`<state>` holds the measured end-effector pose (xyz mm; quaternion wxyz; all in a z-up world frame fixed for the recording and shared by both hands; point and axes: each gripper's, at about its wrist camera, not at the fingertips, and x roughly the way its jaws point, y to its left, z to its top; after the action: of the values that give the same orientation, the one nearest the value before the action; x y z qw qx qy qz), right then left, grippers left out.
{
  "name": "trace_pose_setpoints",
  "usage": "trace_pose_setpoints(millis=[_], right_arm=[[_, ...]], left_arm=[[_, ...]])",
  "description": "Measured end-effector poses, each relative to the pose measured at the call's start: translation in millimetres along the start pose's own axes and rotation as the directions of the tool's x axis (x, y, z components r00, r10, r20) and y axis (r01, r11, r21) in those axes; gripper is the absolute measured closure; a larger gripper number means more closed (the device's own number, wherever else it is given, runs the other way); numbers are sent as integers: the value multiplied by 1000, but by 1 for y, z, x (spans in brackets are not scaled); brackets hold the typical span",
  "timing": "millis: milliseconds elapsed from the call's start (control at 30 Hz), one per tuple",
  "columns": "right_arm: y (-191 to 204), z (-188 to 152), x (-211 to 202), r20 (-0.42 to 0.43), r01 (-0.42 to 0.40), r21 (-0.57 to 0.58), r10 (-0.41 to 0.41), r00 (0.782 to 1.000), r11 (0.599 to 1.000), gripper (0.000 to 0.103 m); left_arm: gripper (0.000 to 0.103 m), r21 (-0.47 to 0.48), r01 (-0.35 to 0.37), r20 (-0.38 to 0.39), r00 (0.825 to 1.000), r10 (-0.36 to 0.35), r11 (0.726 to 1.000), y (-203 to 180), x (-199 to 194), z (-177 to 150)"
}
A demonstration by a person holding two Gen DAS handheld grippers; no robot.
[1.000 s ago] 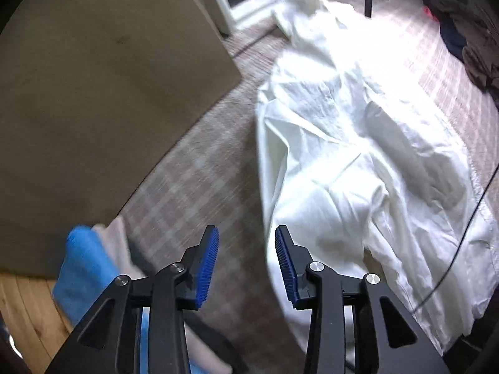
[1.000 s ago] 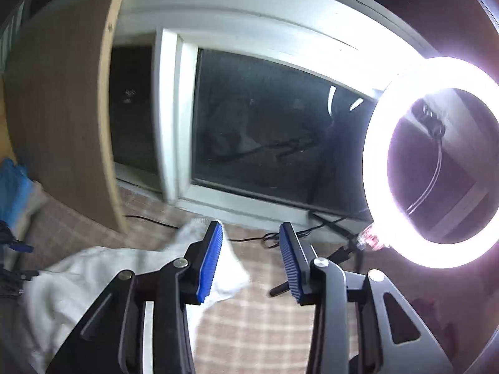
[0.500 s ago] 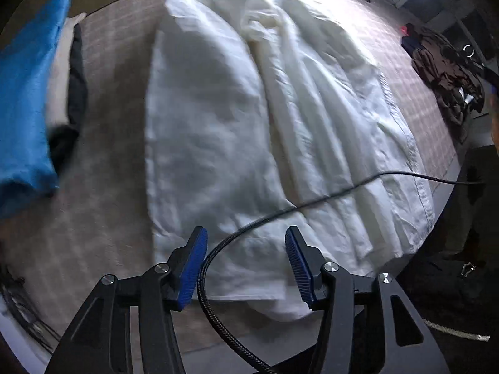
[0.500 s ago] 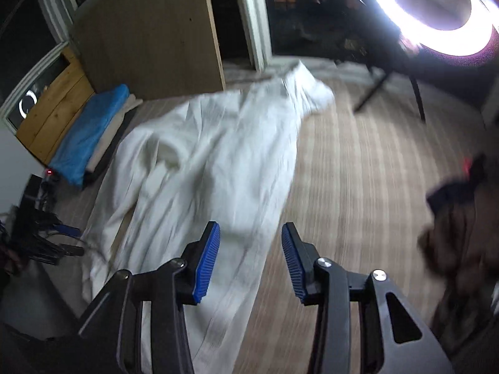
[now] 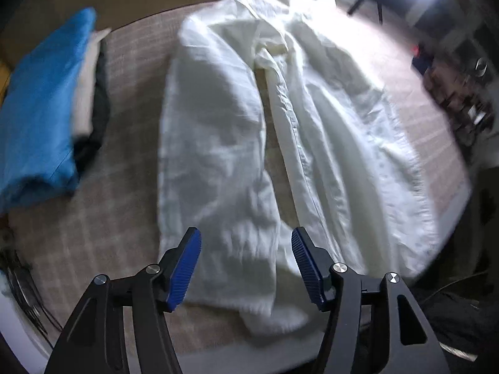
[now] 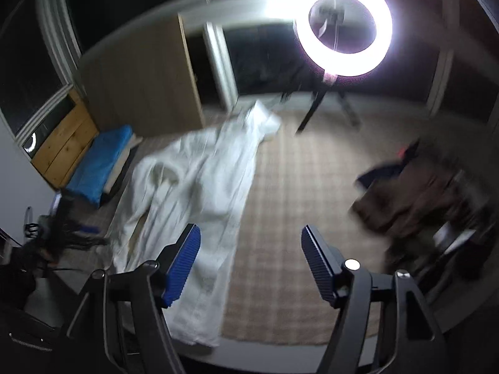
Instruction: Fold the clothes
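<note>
Both the left gripper (image 5: 246,265) and right gripper (image 6: 251,263) are showing black angular frames, silver screws and blue ribbed pads (image 5: 184,268).

Left wrist looks down close over the white shirt (image 5: 243,143); right wrist views it higher, farther

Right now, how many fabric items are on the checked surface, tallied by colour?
White: 1, the spread shirt
Blue: 1, the folded blue item topping the stack
Cream: 1, folded layer under it
Dark: 1, bottom layer
Brown: 1, brown heap, blurred
Total: 5
</note>
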<state>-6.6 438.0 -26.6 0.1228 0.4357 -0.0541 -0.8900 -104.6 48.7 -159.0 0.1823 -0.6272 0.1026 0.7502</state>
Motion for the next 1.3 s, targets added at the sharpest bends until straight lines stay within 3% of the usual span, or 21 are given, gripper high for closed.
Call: trace_pose_setpoints(millis=[133, 200, 300, 367, 467, 600, 700, 800, 833, 900, 967, 1033, 1100, 1167, 1200, 1300], right_arm=[[4, -26, 43, -93, -69, 55, 74, 993, 996, 37], [9, -36, 46, -114, -81, 58, 87, 990, 995, 37], [9, -47, 46, -125, -77, 78, 86, 988, 994, 37], [6, -53, 48, -129, -71, 102, 84, 988, 992, 37], [2, -57, 55, -137, -62, 132, 80, 987, 989, 37], [6, -60, 66, -170, -44, 128, 66, 983, 991, 37], [12, -61, 75, -189, -43, 113, 64, 980, 993, 37], [23, -65, 89, -223, -46, 91, 65, 973, 995, 37], [28, -67, 94, -238, -48, 78, 65, 969, 996, 37], [39, -74, 103, -271, -56, 42, 65, 961, 998, 37], [46, -81, 108, -292, -65, 12, 65, 954, 998, 37], [48, -90, 110, -308, -63, 8, 62, 950, 998, 38], [46, -100, 114, -322, -66, 39, 75, 944, 997, 38], [46, -108, 119, -334, -81, 78, 103, 937, 994, 53], [49, -111, 122, -344, -86, 81, 109, 932, 993, 69], [58, -120, 134, -373, -77, 68, 97, 923, 995, 72]], left_arm=[[44, 71, -114, -63, 991, 119, 991, -20, 44, 10], [43, 69, -115, -76, 990, 120, 991, -16, 55, 9], [63, 54, -54, -69, 996, 58, 997, -8, 56, 7], [86, 55, -41, -69, 997, 44, 998, -3, 52, 7], [92, 51, -20, -52, 998, 23, 999, 8, 40, 7], [93, 98, -98, 5, 995, 98, 990, 28, 3, 6], [93, 122, -204, 38, 979, 201, 971, 61, -22, 9], [72, 118, -304, -10, 952, 307, 945, 113, -17, 12], [61, 118, -339, -26, 938, 344, 933, 125, -12, 11], [59, 131, -391, -44, 916, 399, 911, 142, -5, 6], [59, 119, -392, -27, 917, 398, 912, 152, -12, -4], [59, 104, -377, 10, 926, 378, 920, 151, -25, -14], [59, 124, -328, 50, 945, 324, 936, 139, -41, -28], [59, 165, -206, 92, 977, 193, 965, 109, -45, -37], [59, 191, -128, 107, 988, 109, 973, 90, -44, -41], [59, 308, 37, 89, 994, -68, 951, 37, -33, -55]])
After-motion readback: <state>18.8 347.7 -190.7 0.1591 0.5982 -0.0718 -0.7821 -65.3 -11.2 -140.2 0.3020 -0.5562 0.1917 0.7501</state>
